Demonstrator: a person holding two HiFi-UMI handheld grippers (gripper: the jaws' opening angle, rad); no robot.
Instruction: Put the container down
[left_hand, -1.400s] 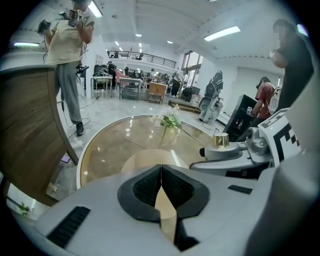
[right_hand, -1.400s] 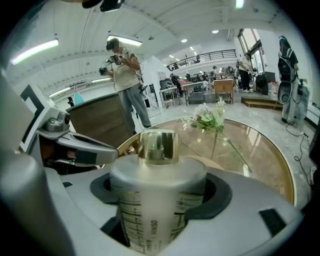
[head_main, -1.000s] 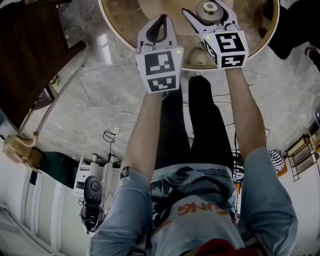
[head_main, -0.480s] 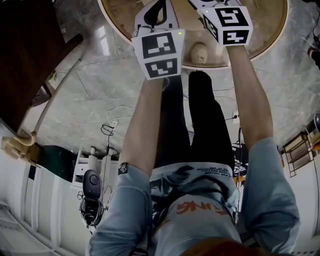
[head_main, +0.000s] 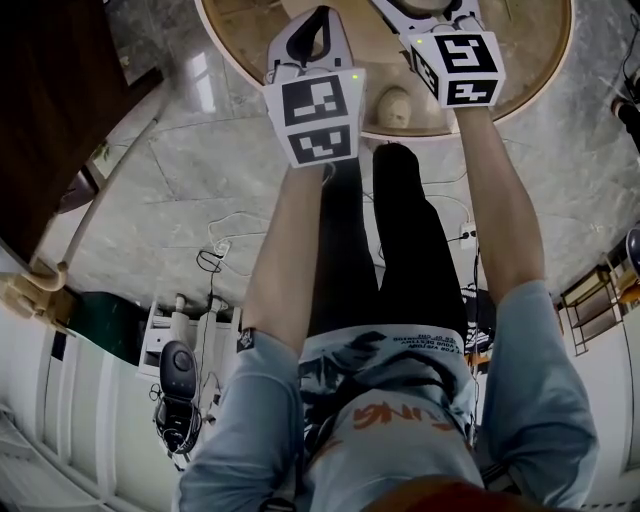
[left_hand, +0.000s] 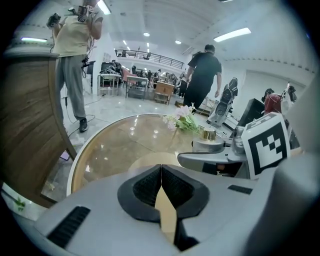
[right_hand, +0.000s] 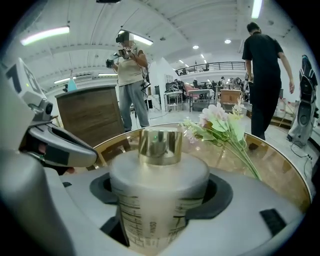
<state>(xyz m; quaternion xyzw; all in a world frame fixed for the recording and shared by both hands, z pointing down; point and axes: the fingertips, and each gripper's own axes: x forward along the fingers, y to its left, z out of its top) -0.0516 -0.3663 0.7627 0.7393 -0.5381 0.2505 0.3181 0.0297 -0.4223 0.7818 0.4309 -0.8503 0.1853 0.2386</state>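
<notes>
One gold-capped bottle (right_hand: 159, 170) clamped in right gripper (right_hand: 161, 192) over round table (head_main: 525, 60) | left gripper (left_hand: 161, 175) closed, empty | step: set-down pending | next: lower upright, release

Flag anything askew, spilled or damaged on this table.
Nothing stands out. The container stands upright in the right gripper, gold cap on, with no spill visible. The left gripper is shut and empty. Flowers lie loose on the table.
</notes>
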